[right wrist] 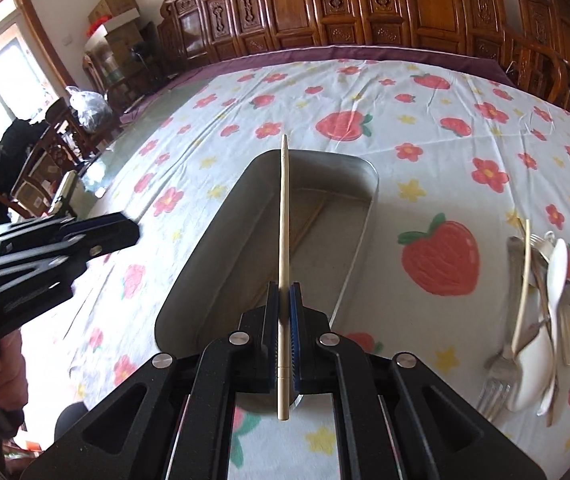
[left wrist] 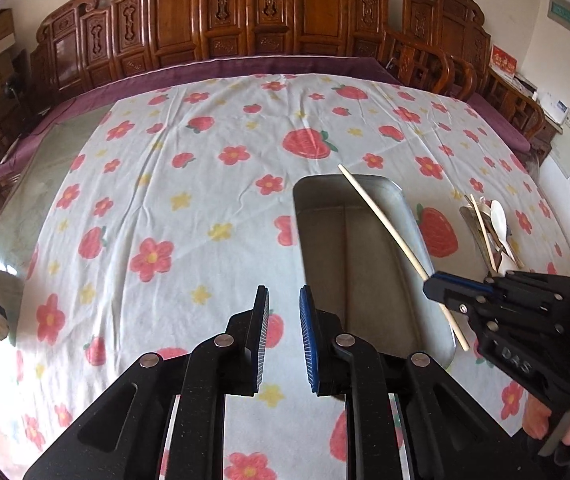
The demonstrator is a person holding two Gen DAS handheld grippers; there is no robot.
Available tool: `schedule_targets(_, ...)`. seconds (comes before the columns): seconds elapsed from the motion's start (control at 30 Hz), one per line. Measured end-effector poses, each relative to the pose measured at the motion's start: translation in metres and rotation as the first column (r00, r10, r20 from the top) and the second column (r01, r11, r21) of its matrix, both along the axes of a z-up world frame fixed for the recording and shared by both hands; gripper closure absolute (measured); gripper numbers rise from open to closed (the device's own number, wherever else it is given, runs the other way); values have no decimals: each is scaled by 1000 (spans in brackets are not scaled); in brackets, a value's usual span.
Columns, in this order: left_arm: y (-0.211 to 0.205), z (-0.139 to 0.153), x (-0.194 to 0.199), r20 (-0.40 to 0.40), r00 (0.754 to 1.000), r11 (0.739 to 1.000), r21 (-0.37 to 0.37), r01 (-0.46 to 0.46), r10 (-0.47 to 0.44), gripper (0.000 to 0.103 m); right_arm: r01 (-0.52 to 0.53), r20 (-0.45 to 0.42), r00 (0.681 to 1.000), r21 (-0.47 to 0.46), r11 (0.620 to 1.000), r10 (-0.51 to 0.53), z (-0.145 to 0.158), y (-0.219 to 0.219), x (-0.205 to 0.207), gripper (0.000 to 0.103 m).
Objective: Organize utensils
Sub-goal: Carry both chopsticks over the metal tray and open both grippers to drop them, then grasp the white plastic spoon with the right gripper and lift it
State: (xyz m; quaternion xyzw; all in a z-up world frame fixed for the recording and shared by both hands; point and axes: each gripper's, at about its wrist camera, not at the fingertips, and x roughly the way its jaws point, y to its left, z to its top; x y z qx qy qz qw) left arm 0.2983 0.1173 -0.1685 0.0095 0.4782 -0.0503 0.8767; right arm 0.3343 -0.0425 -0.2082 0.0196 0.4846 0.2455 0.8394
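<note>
Over the metal tray (right wrist: 221, 240) | my right hand-held gripper (right wrist: 284, 304) pinches one chopstick (right wrist: 284, 216) | left hand-held gripper (left wrist: 284, 312) apart, empty | next: lower it, let go inside tray.

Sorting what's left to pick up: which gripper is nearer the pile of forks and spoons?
Right. The right gripper, shut on a chopstick over the metal tray, sits beside the pile. The left gripper, empty, is on the tray's far side.
</note>
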Motion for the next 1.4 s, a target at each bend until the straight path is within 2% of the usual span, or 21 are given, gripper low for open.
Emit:
schedule_targets(0.3, 14, -1, -8, 1, 1000, 1000, -8, -18, 18, 88, 54, -35, 998, 6, 999, -54, -3, 10, 20, 97)
schedule_targets(0.47, 11, -1, -10, 0, 1000, 1000, -4, -15, 15, 88, 40, -26, 999, 7, 999, -40, -1, 15, 13, 96)
schedule_targets(0.53, 10, 0, -11, 2, 1000, 1000, -5, -12, 12, 88, 22, -14, 1000, 8, 1000, -22, 2, 18, 10, 90)
schedule_targets(0.73, -2, 2, -17, 3, 1000, 1000, -7, 0, 0, 88, -28, 31, 999, -15, 999, 28, 15, 10, -2, 90)
schedule_targets(1.0, -39, 13, -23, 25, 999, 999, -15, 46, -46, 88, -23, 108, 994, -31, 999, 27, 34, -55, -31, 90)
schedule_targets(1.07, -51, 15, -26, 31, 998, 998, -23, 60, -59, 84, -7, 118, 993, -29, 1000, 10, 33, -79, -40, 90)
schedule_targets(1.3, -96, 12, -36, 41, 992, 991, -54, 122, -120, 81, 81, 130, 989, -59, 995, -73, 15, -159, -54, 90)
schedule_targets(1.4, -112, 11, -40, 49, 989, 988, -57, 142, -139, 75, 124, 112, 987, -69, 990, -116, 1, -188, -47, 90)
